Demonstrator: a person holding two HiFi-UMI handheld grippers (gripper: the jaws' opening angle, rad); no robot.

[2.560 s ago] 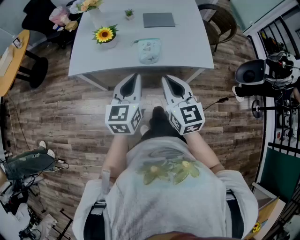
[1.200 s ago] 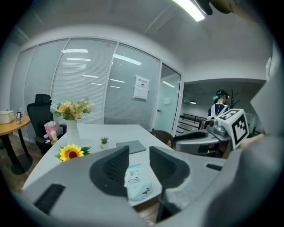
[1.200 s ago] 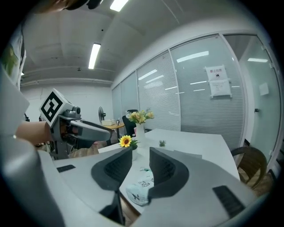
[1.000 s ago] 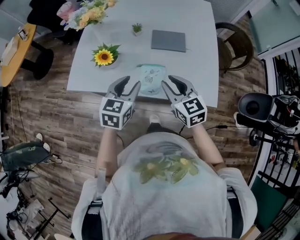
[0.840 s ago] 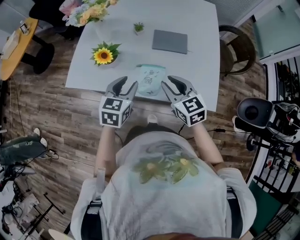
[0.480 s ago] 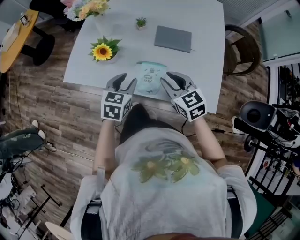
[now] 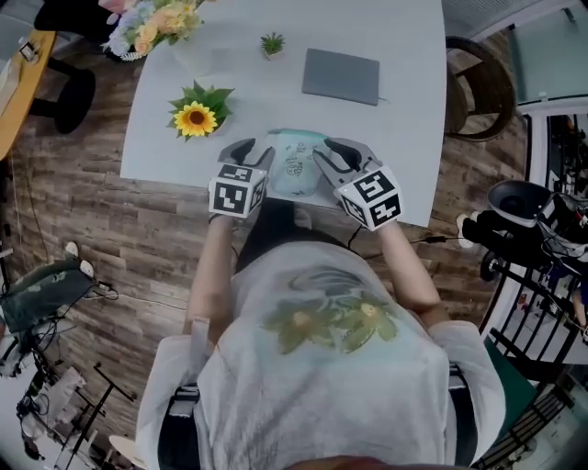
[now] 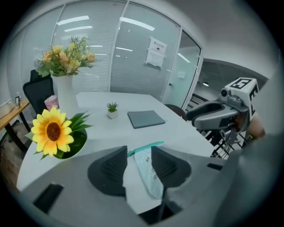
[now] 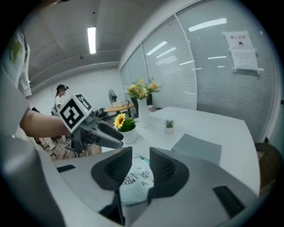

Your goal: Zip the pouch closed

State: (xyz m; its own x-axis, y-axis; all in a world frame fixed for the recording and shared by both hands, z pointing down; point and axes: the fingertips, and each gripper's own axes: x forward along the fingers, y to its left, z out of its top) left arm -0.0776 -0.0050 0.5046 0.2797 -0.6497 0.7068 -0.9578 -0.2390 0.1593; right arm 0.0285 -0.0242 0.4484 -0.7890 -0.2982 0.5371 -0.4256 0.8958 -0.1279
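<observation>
A pale mint pouch (image 7: 296, 165) with small prints and a teal zip edge lies flat near the front edge of the white table (image 7: 404, 138). My left gripper (image 7: 253, 154) hovers just left of it, jaws open and holding nothing. On the pouch's right, my right gripper (image 7: 333, 156) is likewise open and holding nothing. In the left gripper view the pouch (image 8: 146, 170) shows through the gap of the left gripper (image 8: 139, 162), with the right gripper (image 8: 217, 117) off to the side. The right gripper view has the pouch (image 9: 133, 186) beyond the right gripper (image 9: 140, 166).
A sunflower in a pot (image 7: 195, 117) stands left of the pouch. A grey notebook (image 7: 341, 75), a tiny potted plant (image 7: 271, 43) and a vase of flowers (image 7: 152, 23) sit farther back. A chair (image 7: 478, 87) stands at the table's right.
The person has stepped up to the table. Both grippers moved forward from over the floor to either side of the pouch, jaws still open.
</observation>
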